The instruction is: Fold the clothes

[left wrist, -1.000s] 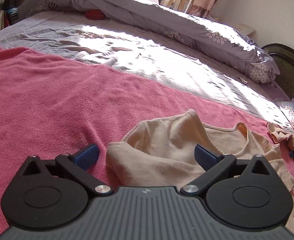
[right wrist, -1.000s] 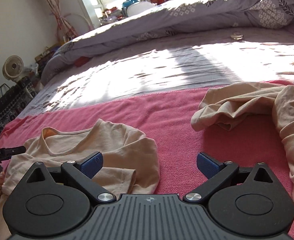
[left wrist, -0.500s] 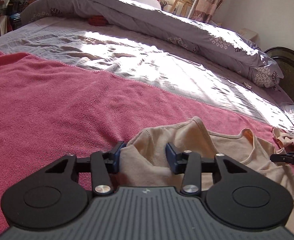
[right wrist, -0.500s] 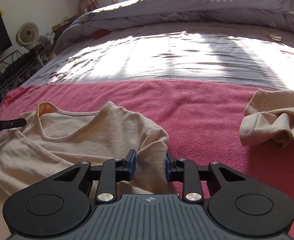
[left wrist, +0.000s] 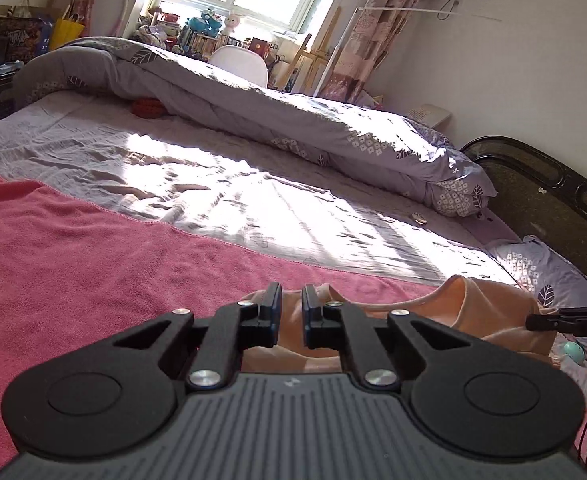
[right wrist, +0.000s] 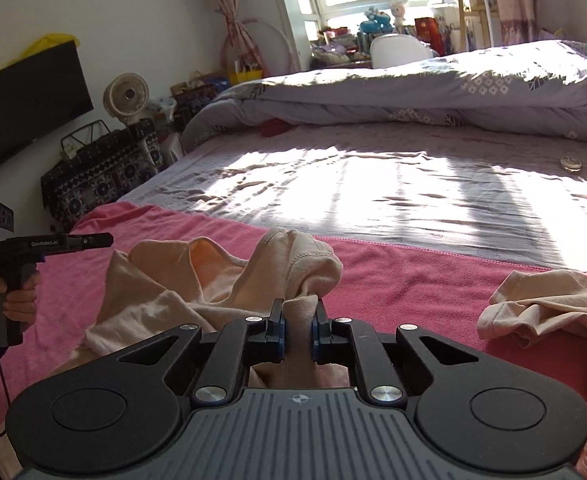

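Observation:
A beige shirt (right wrist: 197, 280) lies bunched on a pink blanket (right wrist: 405, 280) spread over the bed. My right gripper (right wrist: 298, 320) is shut on a raised fold of its sleeve end, and the cloth stands up between the blue pads. My left gripper (left wrist: 292, 312) is shut on another edge of the same beige shirt (left wrist: 469, 308), with fabric showing in the narrow gap between its fingers. The shirt is lifted and sags between the two grips. Each view shows the other gripper from the side: the left gripper (right wrist: 49, 242) in a hand, the right gripper (left wrist: 565, 322) at the edge.
A second beige garment (right wrist: 541, 312) lies crumpled on the blanket to the right. Beyond the pink blanket (left wrist: 93, 264) are a sunlit grey sheet (left wrist: 253, 196) and a rolled grey duvet (left wrist: 293, 120). A dark headboard (left wrist: 541, 184) stands at the right, and a fan (right wrist: 127, 96) by the wall.
Both grippers went from wide open to shut on the beige shirt. They then rose with it, and both views tilted up toward the window.

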`<control>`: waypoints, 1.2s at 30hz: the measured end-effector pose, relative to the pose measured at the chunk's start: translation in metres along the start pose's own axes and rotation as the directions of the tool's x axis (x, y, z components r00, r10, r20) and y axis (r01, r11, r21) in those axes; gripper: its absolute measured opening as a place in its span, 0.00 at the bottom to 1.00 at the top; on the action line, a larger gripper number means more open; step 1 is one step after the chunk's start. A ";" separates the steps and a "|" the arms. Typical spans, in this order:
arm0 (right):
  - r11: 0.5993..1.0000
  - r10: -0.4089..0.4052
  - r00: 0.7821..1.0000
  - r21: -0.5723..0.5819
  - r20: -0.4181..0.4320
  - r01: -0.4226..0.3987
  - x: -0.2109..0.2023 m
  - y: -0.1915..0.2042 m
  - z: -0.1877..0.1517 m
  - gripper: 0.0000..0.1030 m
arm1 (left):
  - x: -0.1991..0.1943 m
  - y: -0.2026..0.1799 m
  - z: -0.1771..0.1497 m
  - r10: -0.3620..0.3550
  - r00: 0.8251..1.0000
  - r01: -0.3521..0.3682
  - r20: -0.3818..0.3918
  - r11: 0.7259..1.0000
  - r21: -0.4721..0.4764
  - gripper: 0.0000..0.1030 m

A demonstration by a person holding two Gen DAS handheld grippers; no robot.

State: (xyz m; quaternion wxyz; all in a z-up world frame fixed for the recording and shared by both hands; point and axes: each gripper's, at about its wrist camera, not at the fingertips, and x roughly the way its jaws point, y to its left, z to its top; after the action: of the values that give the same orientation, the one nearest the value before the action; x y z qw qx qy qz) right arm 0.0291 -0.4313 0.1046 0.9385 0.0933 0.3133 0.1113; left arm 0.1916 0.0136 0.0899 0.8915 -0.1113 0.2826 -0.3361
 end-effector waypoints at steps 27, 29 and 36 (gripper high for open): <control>0.983 0.067 0.981 0.182 -0.182 -0.033 -0.054 0.011 -0.119 0.14 | 0.090 -0.028 -0.040 0.142 0.949 -0.119 -0.280 0.988 0.098 0.79; 0.981 0.068 0.981 0.190 -0.180 -0.033 -0.052 0.008 -0.120 0.14 | 0.091 -0.032 -0.043 0.127 0.952 -0.106 -0.278 0.990 0.091 0.51; 0.981 0.041 0.991 0.192 -0.130 -0.015 -0.050 0.004 -0.106 0.14 | 0.052 -0.046 -0.037 0.026 0.979 -0.013 -0.204 0.998 0.065 0.04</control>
State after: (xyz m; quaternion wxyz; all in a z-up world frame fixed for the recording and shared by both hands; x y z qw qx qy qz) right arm -0.0750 -0.4294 0.0504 0.9006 0.1795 0.3829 0.1001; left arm 0.1775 -0.0555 0.0547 0.8640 -0.0452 0.3634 -0.3455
